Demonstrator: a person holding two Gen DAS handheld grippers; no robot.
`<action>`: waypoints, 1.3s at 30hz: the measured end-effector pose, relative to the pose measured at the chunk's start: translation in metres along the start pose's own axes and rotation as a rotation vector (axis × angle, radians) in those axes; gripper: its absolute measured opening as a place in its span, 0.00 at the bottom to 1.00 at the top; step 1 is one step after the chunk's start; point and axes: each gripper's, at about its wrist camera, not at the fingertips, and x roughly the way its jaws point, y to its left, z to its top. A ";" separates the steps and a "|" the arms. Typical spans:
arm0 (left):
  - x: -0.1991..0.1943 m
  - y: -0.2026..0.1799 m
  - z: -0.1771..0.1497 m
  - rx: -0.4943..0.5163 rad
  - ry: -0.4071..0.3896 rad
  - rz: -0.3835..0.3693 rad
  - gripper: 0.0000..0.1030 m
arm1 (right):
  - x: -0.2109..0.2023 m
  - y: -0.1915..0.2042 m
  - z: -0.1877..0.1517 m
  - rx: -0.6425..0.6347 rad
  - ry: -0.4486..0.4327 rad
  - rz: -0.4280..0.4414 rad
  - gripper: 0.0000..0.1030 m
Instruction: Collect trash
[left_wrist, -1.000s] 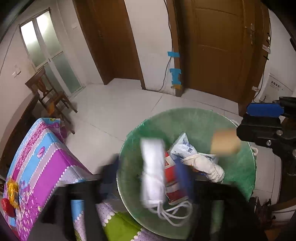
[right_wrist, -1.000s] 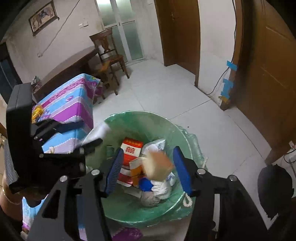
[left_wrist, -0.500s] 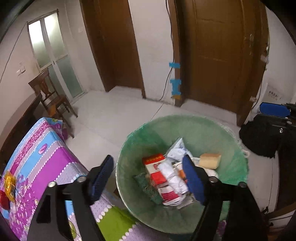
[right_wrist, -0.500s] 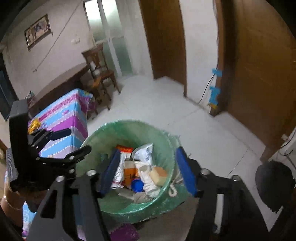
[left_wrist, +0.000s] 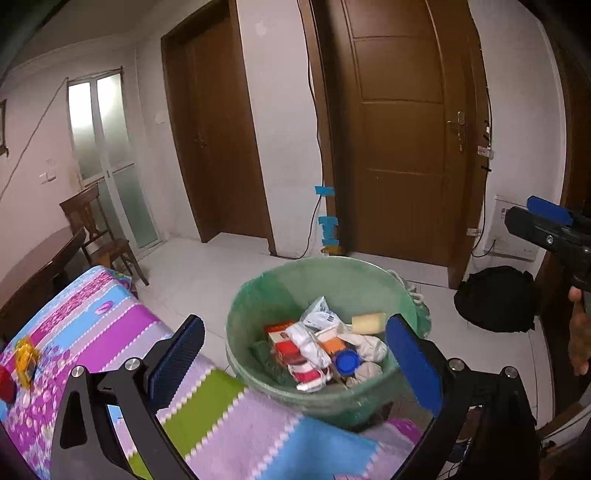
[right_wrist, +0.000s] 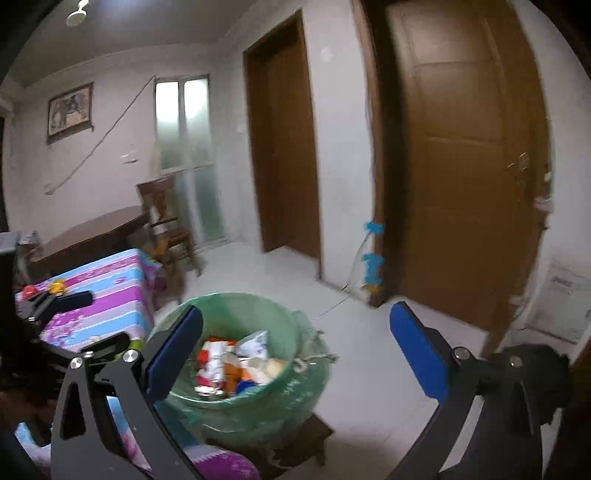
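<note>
Trash (left_wrist: 317, 347) in green bin (left_wrist: 258, 295), left gripper (left_wrist: 295, 354) and right gripper (right_wrist: 295, 354) jaws wide, empty

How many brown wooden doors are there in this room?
2: one door right behind the green trash bin, and a darker door further left, near the frosted glass doors. Others may be out of view.

no legible text, print on red carton (left_wrist: 283, 341) and white wrapper (left_wrist: 320, 316) in the bin too blurred

A wooden chair (left_wrist: 98, 236) stands near the brown door (left_wrist: 402, 147).
</note>
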 end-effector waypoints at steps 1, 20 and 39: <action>-0.006 -0.002 -0.003 -0.002 -0.005 -0.002 0.95 | -0.008 0.001 -0.005 -0.013 -0.021 -0.024 0.95; -0.050 -0.015 -0.046 -0.072 -0.021 -0.057 0.95 | -0.047 0.012 -0.048 0.039 -0.042 -0.075 0.95; -0.046 -0.035 -0.043 0.006 -0.038 0.001 0.95 | -0.058 0.003 -0.051 0.073 -0.073 -0.116 0.95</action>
